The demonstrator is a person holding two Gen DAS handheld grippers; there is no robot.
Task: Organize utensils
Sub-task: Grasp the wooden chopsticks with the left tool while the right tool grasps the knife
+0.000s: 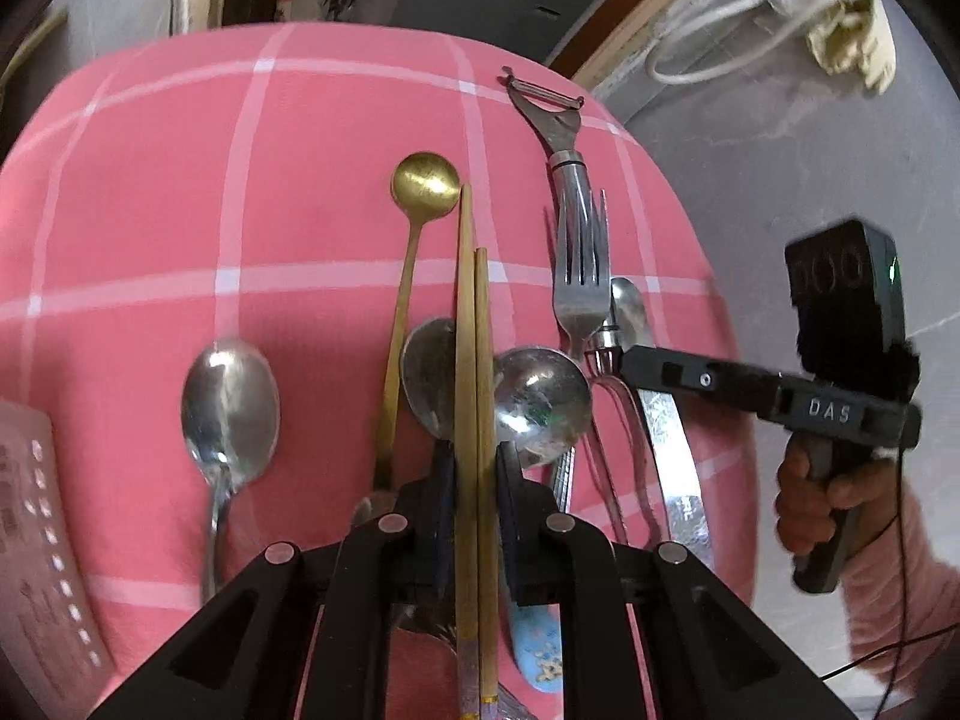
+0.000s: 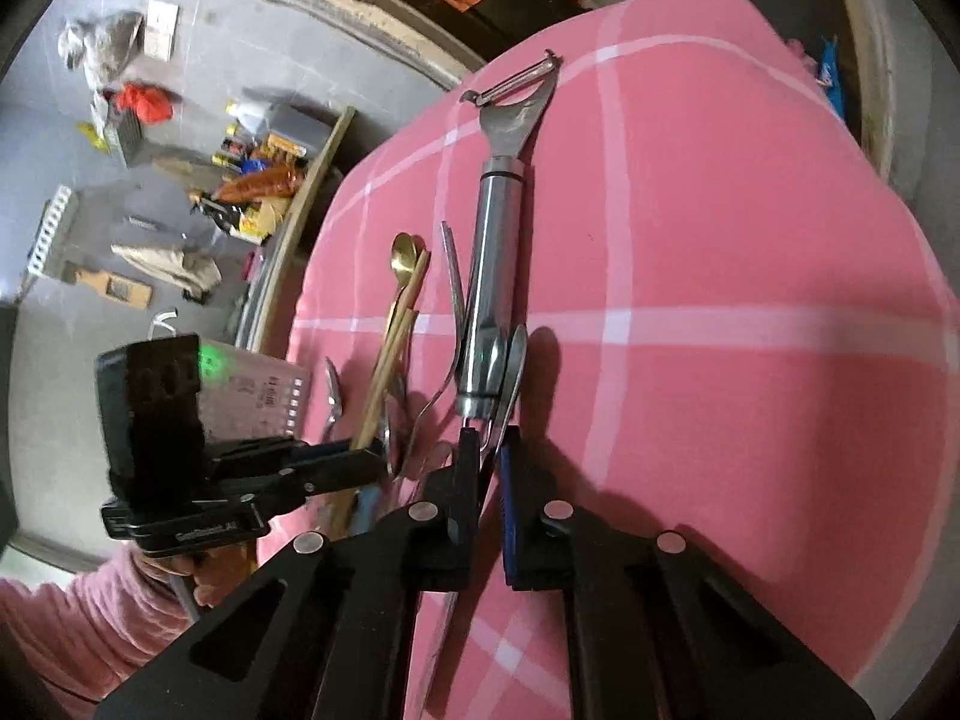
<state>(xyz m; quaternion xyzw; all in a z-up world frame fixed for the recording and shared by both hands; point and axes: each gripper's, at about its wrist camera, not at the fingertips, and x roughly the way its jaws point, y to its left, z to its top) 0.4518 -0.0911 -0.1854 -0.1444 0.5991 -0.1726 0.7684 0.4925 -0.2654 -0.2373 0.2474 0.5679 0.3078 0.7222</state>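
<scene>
left tongs [image 1: 477, 480] pinch a pair of wooden chopsticks [image 1: 471, 360] above the pink checked cloth [image 1: 150, 210] on the desk. right tongs [image 2: 489, 450] are pressed together on the ring at the near end of the steel peeler [image 2: 498, 228]. beside them lie a gold spoon [image 1: 423, 186], three steel spoons [image 1: 231, 408] and a fork [image 1: 579, 276]. no container is visible.

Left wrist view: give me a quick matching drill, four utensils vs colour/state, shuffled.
Things:
1. chopsticks
2. peeler
3. round-bowled spoon
4. fork

States:
A. gold coloured
B. tines lying over the peeler's handle
C. clamped between the left gripper fingers
D. farthest away, blade end toward the cloth's far edge

Pairs: 1-C, 2-D, 3-A, 4-B
</scene>
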